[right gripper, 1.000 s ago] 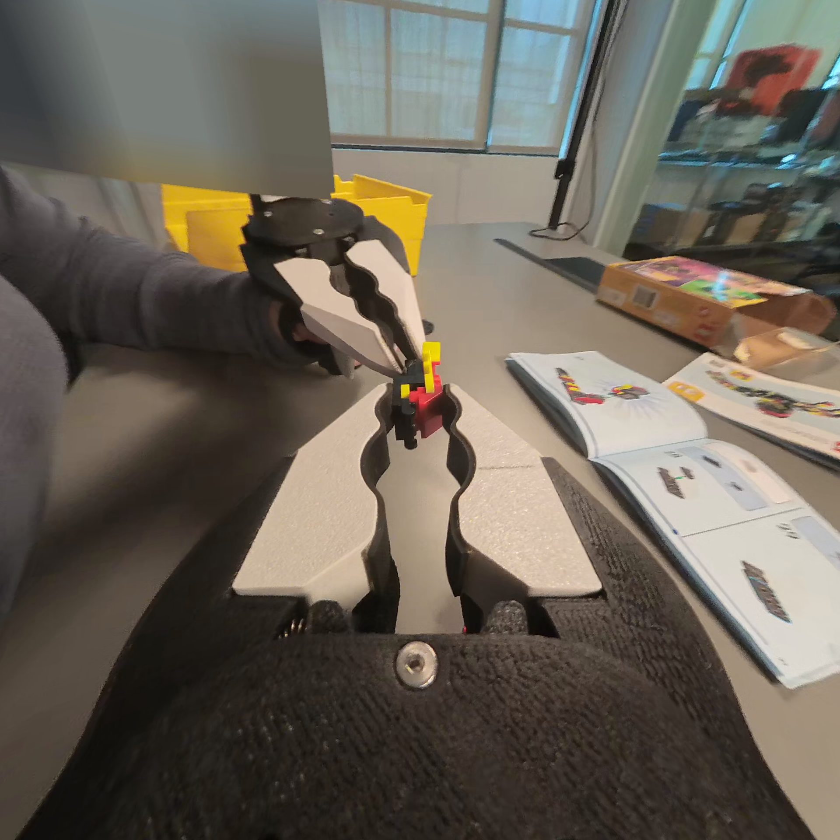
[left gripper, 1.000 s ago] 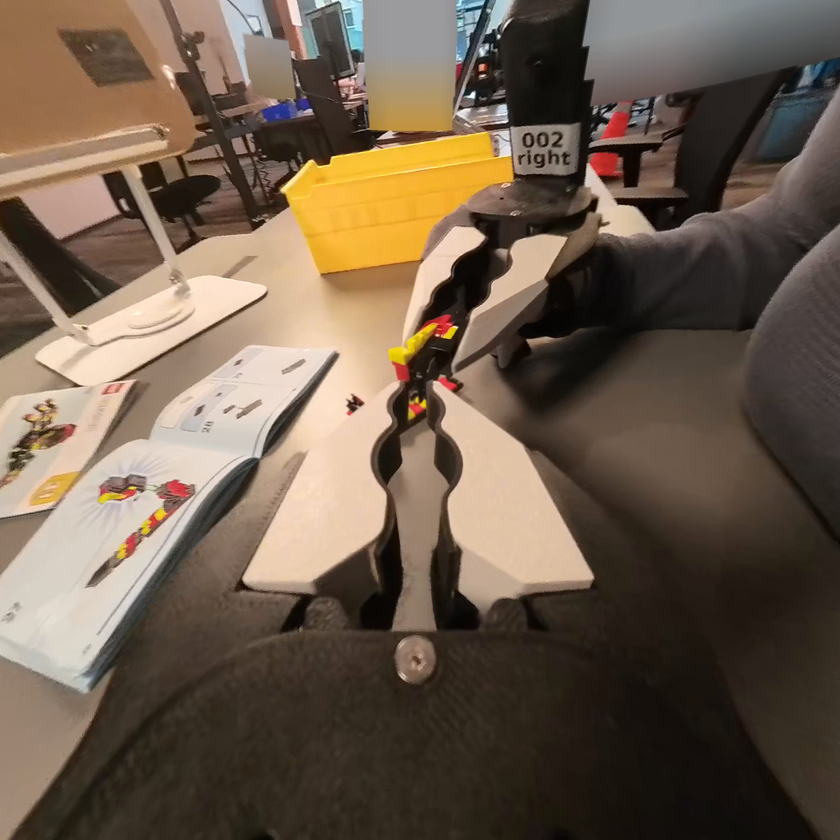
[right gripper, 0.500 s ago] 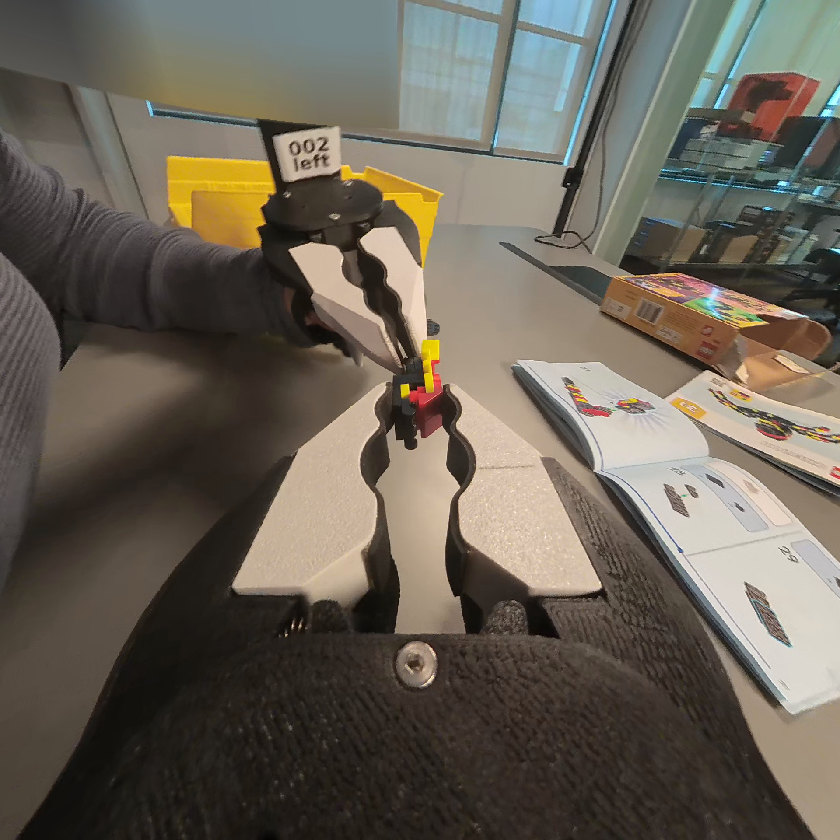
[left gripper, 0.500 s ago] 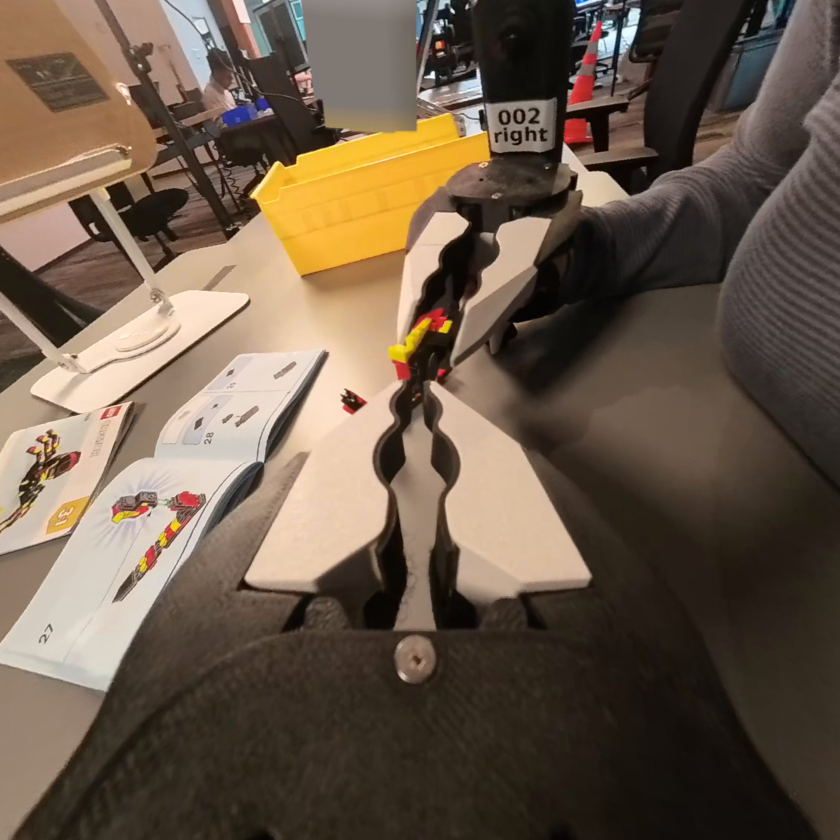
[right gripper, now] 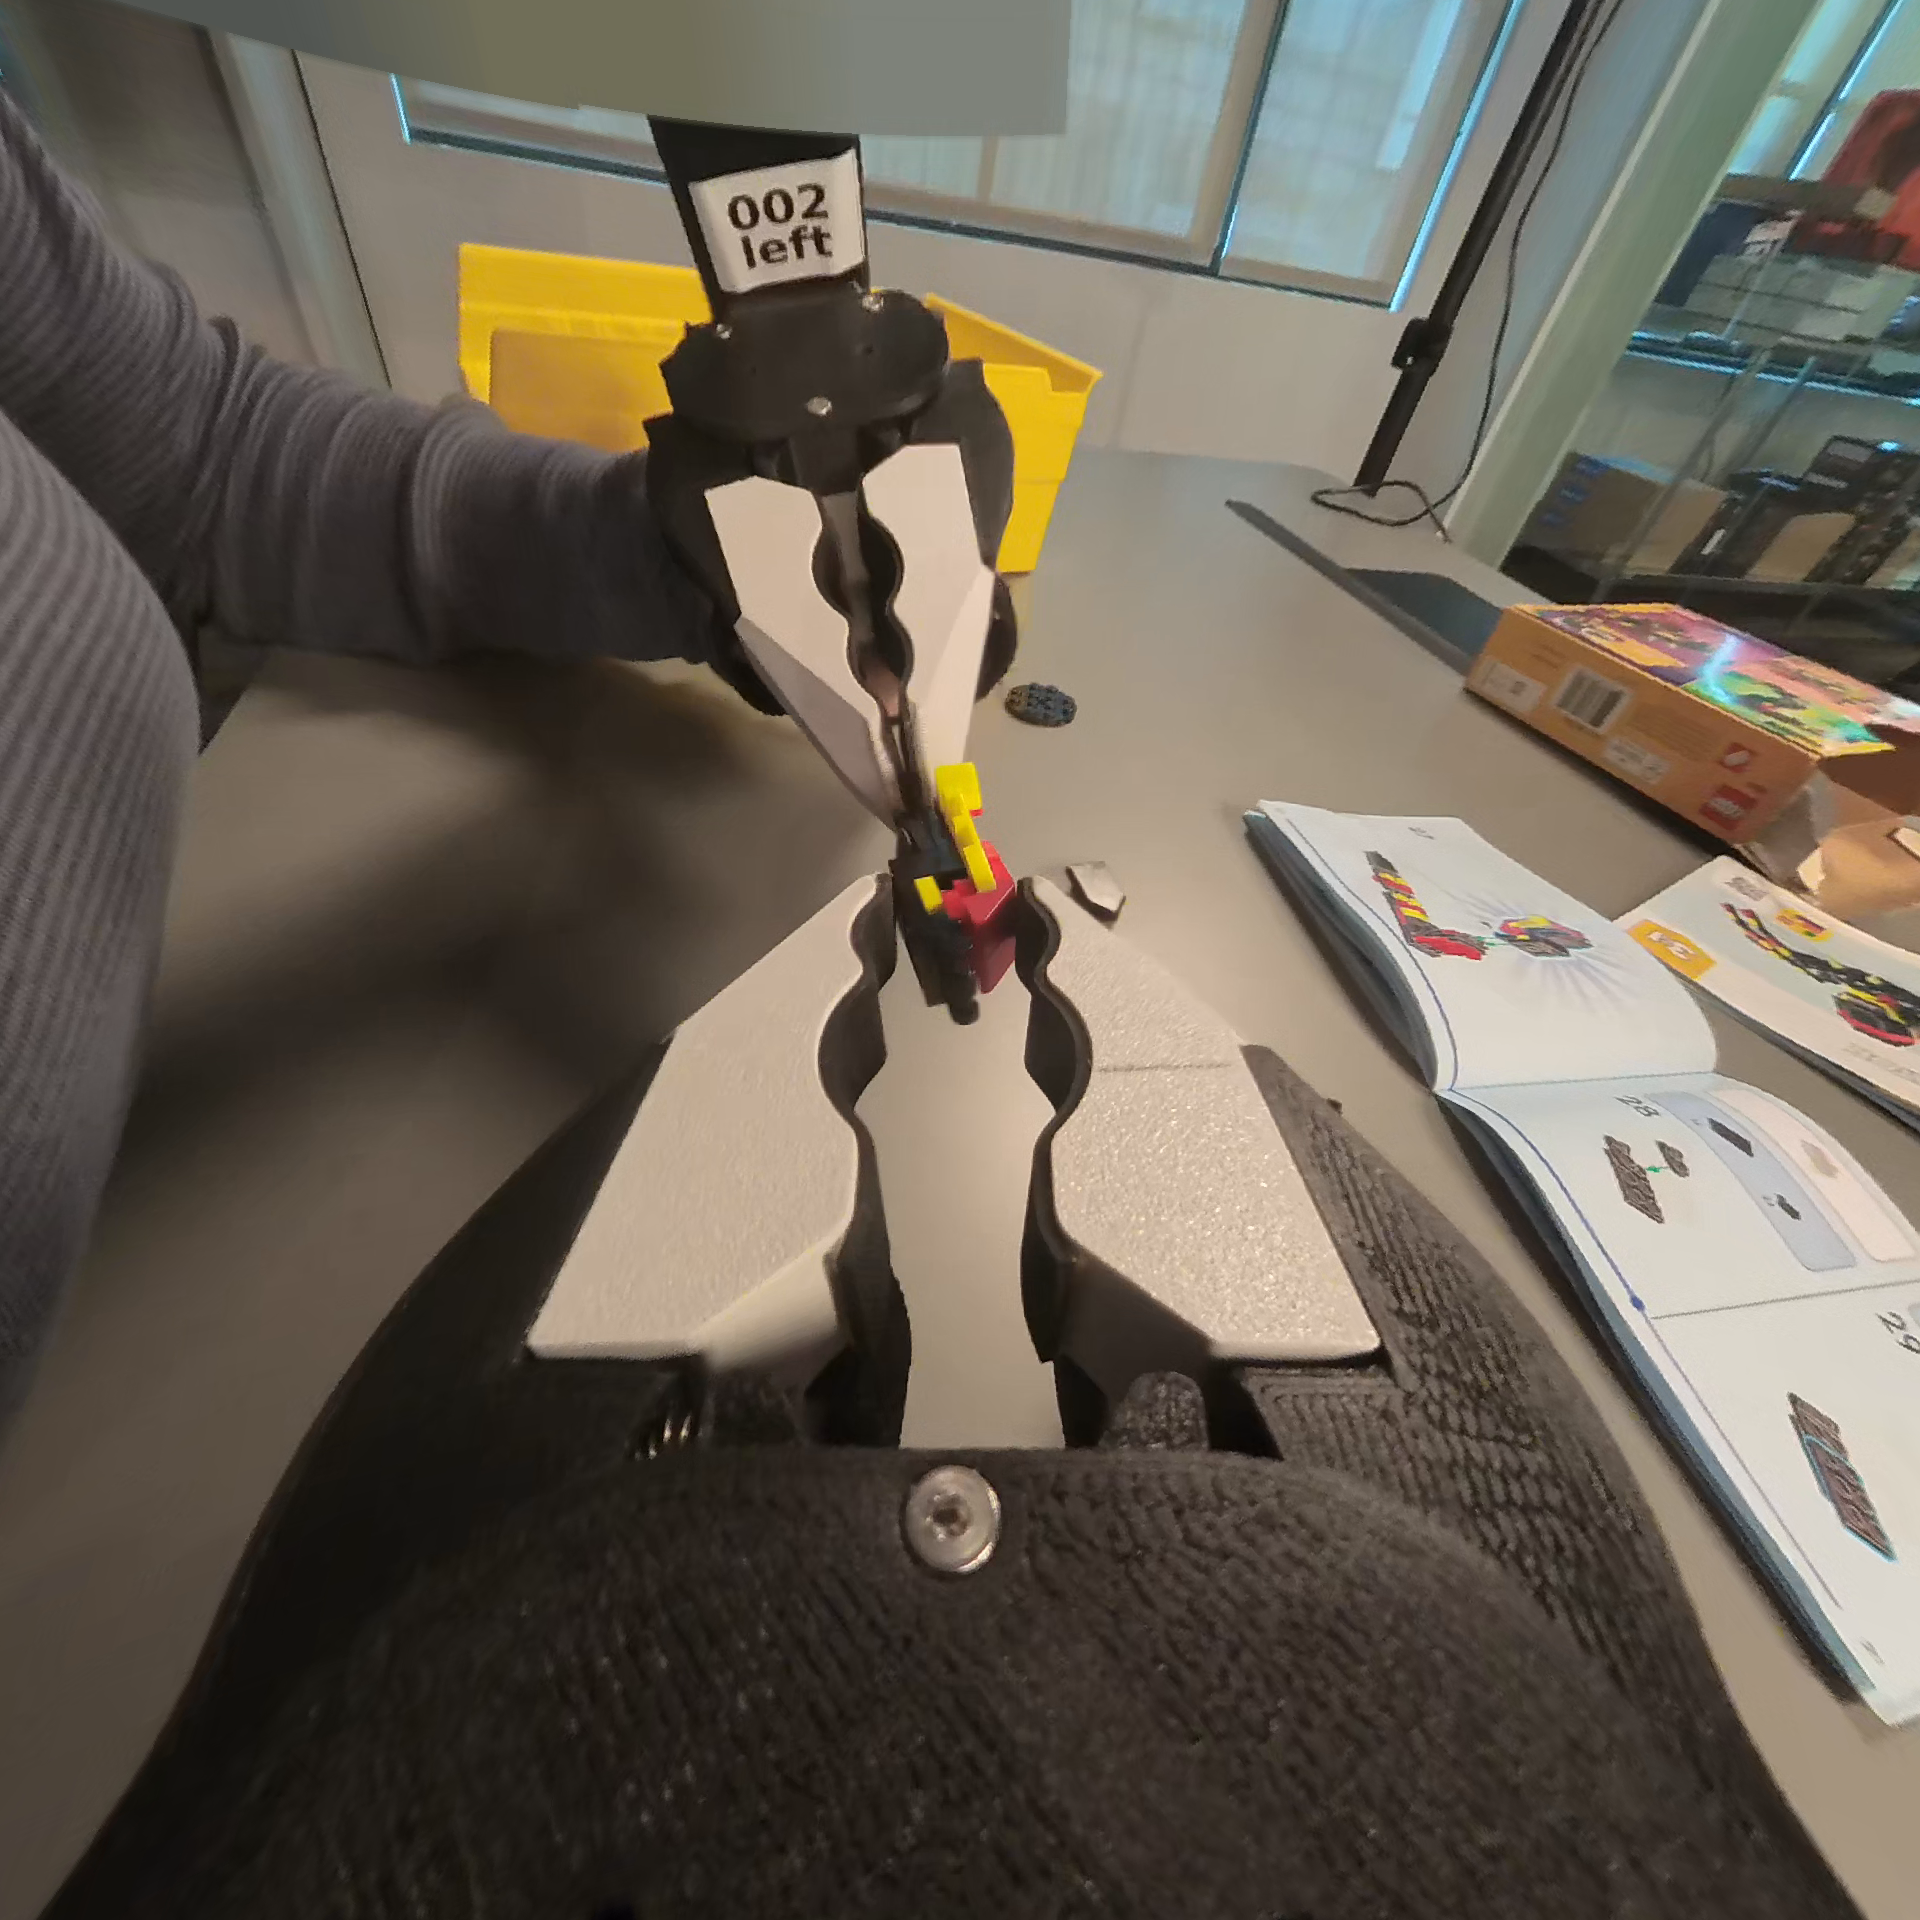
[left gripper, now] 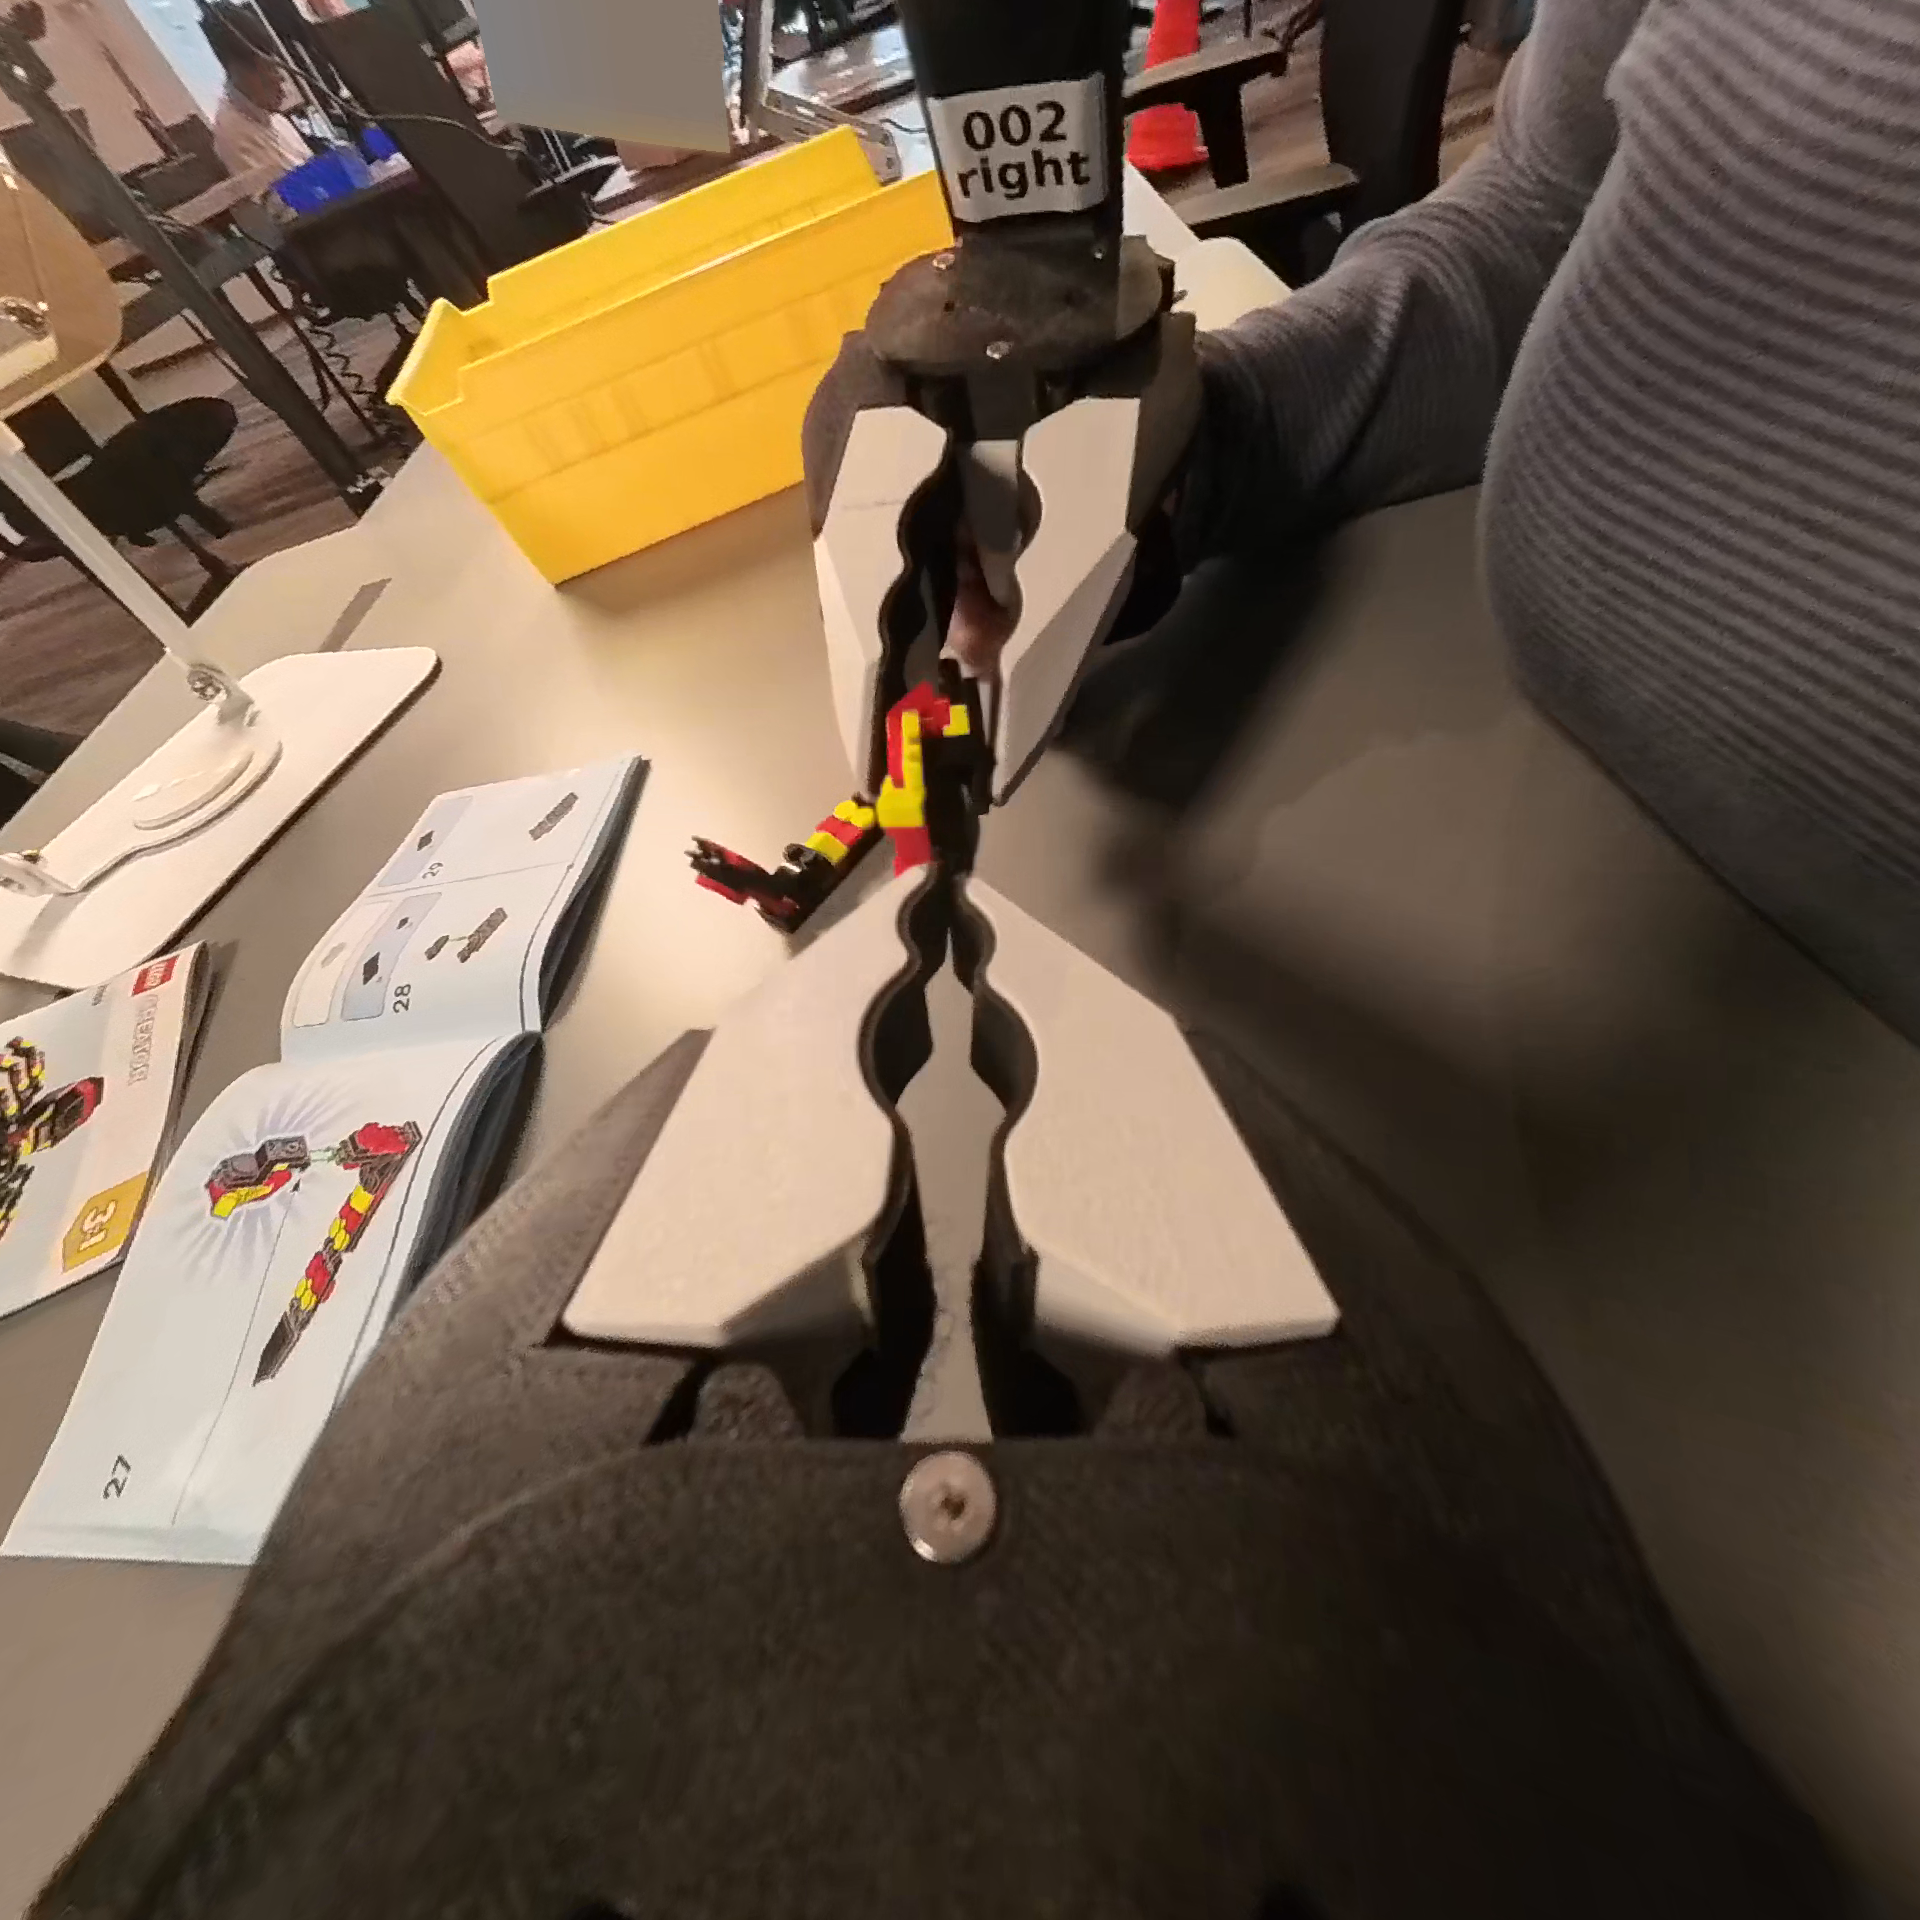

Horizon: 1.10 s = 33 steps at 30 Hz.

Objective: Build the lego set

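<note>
A small red, yellow and black lego model (left gripper: 904, 800) is held above the grey table between both grippers. My left gripper (left gripper: 940, 883) is shut on its near black end. My right gripper (left gripper: 935, 795) comes down from above and is shut on the model's upper part. A jointed tail section (left gripper: 769, 878) trails off to the left towards the table. In the right wrist view my right gripper (right gripper: 961, 894) clamps the red and black body of the model (right gripper: 982, 914), and the left gripper (right gripper: 914, 821) pinches its far black end.
A yellow bin (left gripper: 644, 395) stands at the back. An open instruction booklet (left gripper: 343, 1143) and a leaflet (left gripper: 83, 1122) lie to the left, near a white lamp base (left gripper: 208, 758). A cardboard box (right gripper: 1662, 707), a round black piece (right gripper: 1039, 707) and a grey sleeve (left gripper: 1662, 520) also show. Both grippers' tips are close together, under 4 cm apart.
Both grippers stay shut on the model. The right gripper now stands more upright over it, and the model's tail section has come into view on the left.
</note>
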{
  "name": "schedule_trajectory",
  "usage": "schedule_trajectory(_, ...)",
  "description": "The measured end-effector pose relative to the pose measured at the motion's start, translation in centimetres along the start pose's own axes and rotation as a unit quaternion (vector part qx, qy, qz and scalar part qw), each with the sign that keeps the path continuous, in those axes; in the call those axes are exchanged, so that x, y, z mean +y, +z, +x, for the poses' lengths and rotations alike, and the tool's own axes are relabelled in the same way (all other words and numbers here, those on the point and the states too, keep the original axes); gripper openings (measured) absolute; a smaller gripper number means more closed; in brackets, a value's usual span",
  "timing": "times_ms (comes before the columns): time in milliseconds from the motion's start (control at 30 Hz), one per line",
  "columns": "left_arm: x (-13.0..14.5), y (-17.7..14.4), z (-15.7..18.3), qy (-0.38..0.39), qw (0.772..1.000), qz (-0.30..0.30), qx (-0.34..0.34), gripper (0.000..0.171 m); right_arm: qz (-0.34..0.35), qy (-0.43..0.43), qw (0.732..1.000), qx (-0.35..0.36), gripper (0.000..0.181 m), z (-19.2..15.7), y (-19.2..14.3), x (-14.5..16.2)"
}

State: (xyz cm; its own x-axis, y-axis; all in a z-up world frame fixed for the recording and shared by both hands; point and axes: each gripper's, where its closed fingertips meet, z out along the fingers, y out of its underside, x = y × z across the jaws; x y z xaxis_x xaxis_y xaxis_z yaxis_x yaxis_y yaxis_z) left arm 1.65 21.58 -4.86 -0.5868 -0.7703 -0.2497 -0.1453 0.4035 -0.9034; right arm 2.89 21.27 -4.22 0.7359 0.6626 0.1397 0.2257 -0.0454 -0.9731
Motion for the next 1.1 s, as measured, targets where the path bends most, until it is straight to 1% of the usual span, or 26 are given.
schedule_trajectory(133, 0.3, 0.1, -0.1, -0.013, 1.000, -0.002, -0.001, 0.000, -0.007, -0.001, 1.000, 0.005, 0.021, 0.1, 0.1, 0.2)
schedule_trajectory(267, 0.3, 0.6, -0.5, -0.086, 0.996, 0.028, 0.002, 0.000, -0.007, 0.013, 1.000, 0.005, 0.020, 0.4, -0.2, 0.3)
schedule_trajectory(333, 0.5, 0.8, -0.7, -0.105, 0.994, 0.027, -0.002, 0.003, -0.009, 0.013, 1.000, 0.007, 0.020, 0.6, -0.3, 0.4)
schedule_trajectory(500, 0.5, 1.0, -1.1, -0.098, 0.995, 0.013, -0.029, 0.004, -0.006, 0.018, 1.000, 0.012, 0.020, 1.0, -0.6, 0.4)
schedule_trajectory(533, 0.4, 1.1, -1.0, -0.097, 0.995, 0.012, -0.027, 0.008, -0.005, 0.019, 1.000, 0.013, 0.020, 1.0, -0.6, 0.4)
schedule_trajectory(567, 0.2, 1.1, -0.5, -0.099, 0.995, 0.017, -0.008, 0.024, -0.005, 0.021, 1.000, 0.013, 0.020, 1.1, -0.6, 0.3)
schedule_trajectory(600, -0.1, 1.1, 0.1, -0.108, 0.994, 0.024, 0.013, 0.032, -0.004, 0.021, 1.000, 0.013, 0.020, 1.1, -0.6, 0.3)
schedule_trajectory(633, -0.3, 1.2, 0.1, -0.120, 0.992, 0.029, 0.018, 0.032, -0.004, 0.021, 1.000, 0.012, 0.020, 1.1, -0.6, 0.3)
schedule_trajectory(700, -0.1, 1.3, -0.1, -0.126, 0.992, 0.022, 0.011, 0.029, -0.004, 0.018, 1.000, 0.010, 0.020, 1.0, -0.6, 0.3)
schedule_trajectory(767, 0.2, 1.5, -0.5, -0.125, 0.992, 0.012, -0.005, 0.019, -0.004, 0.017, 1.000, 0.009, 0.020, 0.9, -0.6, 0.3)
schedule_trajectory(800, 0.2, 1.5, -0.7, -0.123, 0.992, 0.010, -0.013, 0.010, -0.004, 0.017, 1.000, 0.010, 0.020, 1.0, -0.6, 0.3)
schedule_trajectory(833, 0.2, 1.5, -0.7, -0.121, 0.992, 0.013, -0.016, 0.005, -0.002, 0.018, 1.000, 0.011, 0.020, 1.0, -0.6, 0.3)
schedule_trajectory(967, 0.0, 1.5, -0.8, -0.117, 0.993, 0.007, -0.022, 0.005, -0.002, 0.013, 1.000, 0.010, 0.020, 1.0, -0.6, 0.3)
schedule_trajectory(1033, 0.4, 1.6, -0.8, -0.107, 0.994, -0.016, -0.029, 0.005, -0.012, 0.005, 1.000, 0.015, 0.020, 1.0, -0.6, 0.5)
schedule_trajectory(1100, 0.5, 1.6, -1.0, -0.081, 0.995, -0.031, -0.044, 0.004, -0.016, 0.003, 1.000, 0.021, 0.020, 1.2, -0.5, 0.6)
